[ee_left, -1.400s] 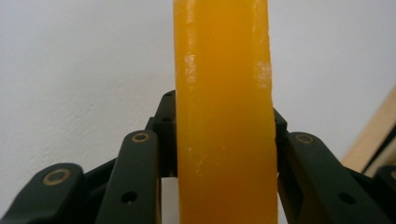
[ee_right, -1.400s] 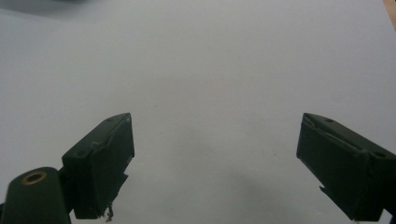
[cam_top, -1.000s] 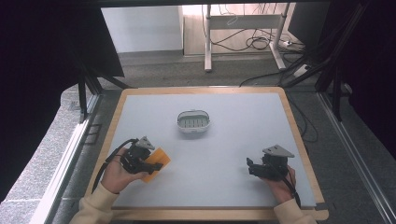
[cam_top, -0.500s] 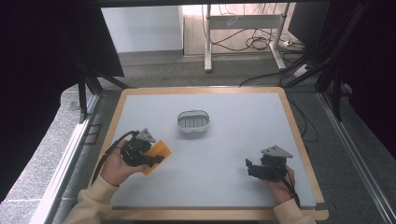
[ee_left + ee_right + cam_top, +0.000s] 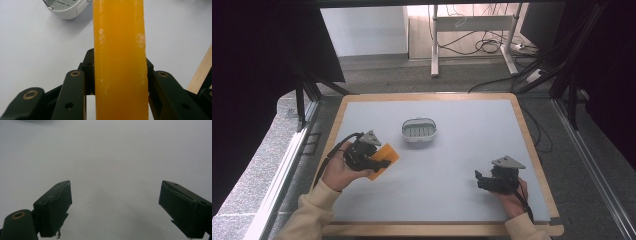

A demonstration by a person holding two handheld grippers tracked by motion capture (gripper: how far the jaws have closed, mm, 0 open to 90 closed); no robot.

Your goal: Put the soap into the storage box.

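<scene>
At the left of the tabletop [image 5: 452,165], the left tongs [image 5: 379,161] are seen clamped on an orange sponge [image 5: 382,160], which is held near the left edge; in the left gripper view the sponge [image 5: 120,60] is pressed between the two black jaws and stands on edge. Beyond it, toward the middle of the tabletop and well apart from the sponge, a small white basket [image 5: 419,131] is set. At the right, the right tongs [image 5: 481,181] are held with jaws spread wide, nothing lying between them.
</scene>
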